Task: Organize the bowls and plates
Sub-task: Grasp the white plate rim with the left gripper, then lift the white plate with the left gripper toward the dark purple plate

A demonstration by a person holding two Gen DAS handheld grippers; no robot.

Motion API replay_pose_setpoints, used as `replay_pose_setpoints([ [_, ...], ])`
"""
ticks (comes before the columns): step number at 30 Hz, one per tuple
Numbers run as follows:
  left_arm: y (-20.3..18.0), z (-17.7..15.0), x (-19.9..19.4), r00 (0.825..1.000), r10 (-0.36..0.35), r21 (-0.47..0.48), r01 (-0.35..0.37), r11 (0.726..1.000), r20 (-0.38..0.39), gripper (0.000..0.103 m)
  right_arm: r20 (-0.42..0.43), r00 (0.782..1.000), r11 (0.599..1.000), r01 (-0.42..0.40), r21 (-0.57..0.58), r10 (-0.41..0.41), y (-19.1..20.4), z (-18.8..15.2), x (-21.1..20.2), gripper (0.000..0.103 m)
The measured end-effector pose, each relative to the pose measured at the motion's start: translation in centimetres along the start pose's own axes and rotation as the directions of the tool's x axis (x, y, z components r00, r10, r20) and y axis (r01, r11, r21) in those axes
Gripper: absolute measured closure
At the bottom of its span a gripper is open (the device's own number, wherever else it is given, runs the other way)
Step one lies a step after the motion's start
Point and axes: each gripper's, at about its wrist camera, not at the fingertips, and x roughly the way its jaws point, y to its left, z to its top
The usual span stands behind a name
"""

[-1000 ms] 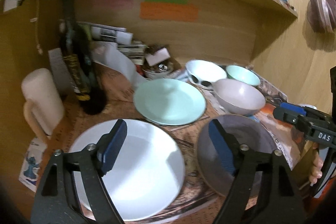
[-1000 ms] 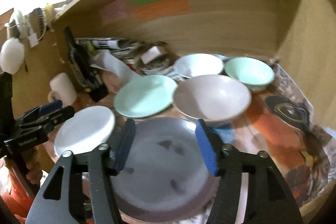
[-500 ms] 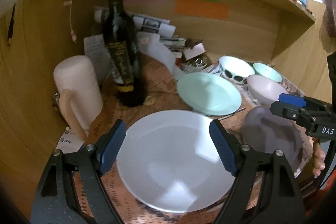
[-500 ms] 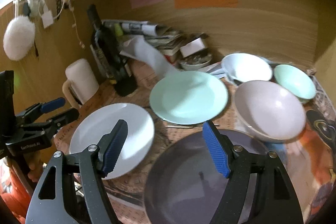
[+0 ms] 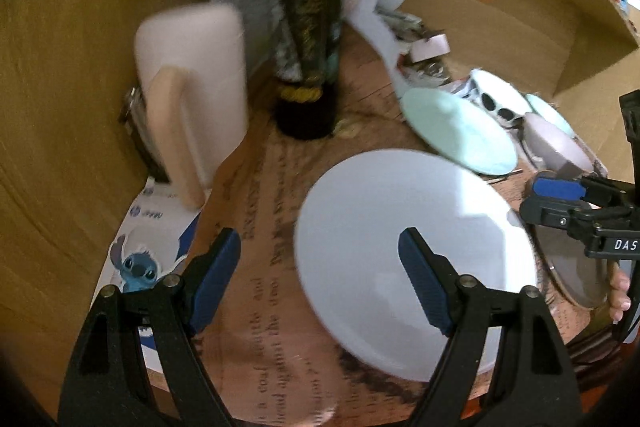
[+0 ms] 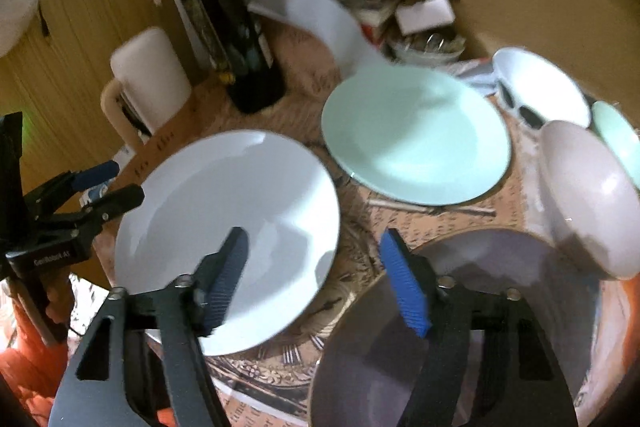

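A white plate (image 5: 404,239) (image 6: 228,211) lies on the newspaper-covered table, front left. A mint plate (image 6: 416,135) (image 5: 456,131) lies behind it. A grey-purple plate (image 6: 500,307) (image 5: 572,267) lies at the front right. A pinkish bowl (image 6: 588,195), a white spotted bowl (image 6: 536,87) and a mint bowl (image 6: 618,139) stand at the right. My left gripper (image 5: 320,279) is open, its right finger over the white plate's left part. My right gripper (image 6: 312,279) is open above the gap between the white and grey-purple plates.
A dark wine bottle (image 5: 308,27) (image 6: 228,31) and a cream jug (image 5: 192,99) (image 6: 148,79) stand at the left by the wooden wall. Papers, rolls and a small dish of clutter (image 6: 424,27) fill the back. A Stitch sticker sheet (image 5: 152,259) lies at the front left.
Both grippers have swung left. The left one now hangs over the white plate's left edge and bare table; the right one has shifted from the grey-purple plate toward the white plate.
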Motion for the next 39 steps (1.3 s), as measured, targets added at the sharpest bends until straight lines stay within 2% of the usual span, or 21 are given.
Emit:
replay_pose_setpoints([
  [2, 0.5, -0.2, 0.5, 1.0, -0.012, -0.017, 0.012, 1.0, -0.025, 0.022, -0.029, 1.0, 1.0, 0.001, 0.003, -0.001, 0.1, 0.1, 0.7, 0.05],
  [5, 1.0, -0.6, 0.9, 0.998, -0.019, -0.029, 0.017, 0.999, -0.053, 0.03, -0.059, 0.998, 1.0, 0.011, -0.009, -0.011, 0.1, 0.3, 1.5, 0.056],
  [10, 0.8, -0.9, 1.4, 0.995, -0.054, -0.023, 0.052, 0.998, -0.083, 0.037, -0.1, 0.995, 1.0, 0.006, 0.002, -0.006, -0.2, 0.5, 2.4, 0.066],
  [13, 0.5, -1.1, 1.9, 0.991, -0.081, -0.018, 0.08, 0.997, -0.109, 0.047, -0.117, 0.993, 1.0, -0.003, 0.013, 0.004, -0.4, 0.6, 3.0, 0.073],
  [15, 0.4, -1.3, 2.2, 0.987, -0.097, -0.02, 0.095, 0.995, -0.125, 0.056, -0.12, 0.993, 1.0, -0.004, 0.015, 0.006, -0.4, 0.6, 3.2, 0.075],
  [21, -0.1, -1.4, 2.3, 0.981, -0.136, -0.012, 0.135, 0.991, -0.139, 0.067, -0.107, 0.994, 1.0, 0.008, -0.01, -0.009, -0.1, 0.3, 3.3, 0.075],
  [33, -0.9, -1.3, 1.7, 0.989, -0.083, 0.003, 0.084, 0.996, -0.123, 0.067, -0.08, 0.997, 0.999, 0.006, 0.041, -0.003, -0.4, 0.2, 2.7, 0.079],
  [39, -1.4, -0.8, 1.6, 0.99, -0.085, 0.007, 0.086, 0.996, -0.113, 0.067, -0.045, 0.999, 0.998, 0.01, 0.063, -0.007, -0.8, 0.2, 1.7, 0.08],
])
